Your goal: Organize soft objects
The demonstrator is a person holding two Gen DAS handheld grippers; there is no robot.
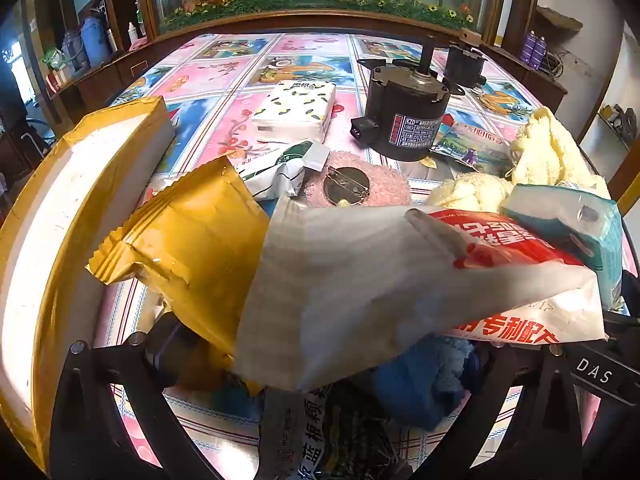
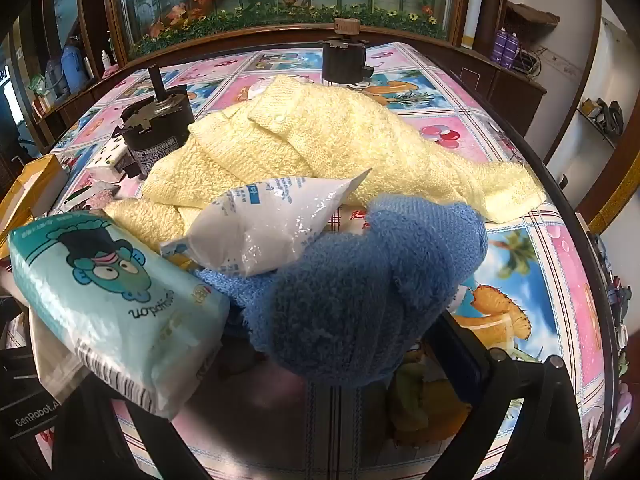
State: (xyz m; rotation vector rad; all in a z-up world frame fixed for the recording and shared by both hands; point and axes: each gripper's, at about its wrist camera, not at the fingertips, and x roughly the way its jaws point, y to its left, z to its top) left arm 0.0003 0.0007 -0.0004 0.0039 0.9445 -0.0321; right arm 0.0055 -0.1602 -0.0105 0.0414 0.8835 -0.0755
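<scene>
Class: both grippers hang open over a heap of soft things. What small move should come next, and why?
Probably lower the right gripper and close it on the blue towel. Its jaws stand wide with the towel bunched between them, on top of the heap, so it likely lifts off without dragging the tissue pack.

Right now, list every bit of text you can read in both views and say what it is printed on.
"DAS": on the black gripper body.
"GenRobot.A", cut off at the edge: on the black gripper body.
Red and white pouch: large Chinese characters, seen upside down, not read with confidence.
Motor label: too small.
Teal tissue pack: cursive word, upside down, unreadable.
Clear white bag: print blurred.
</scene>
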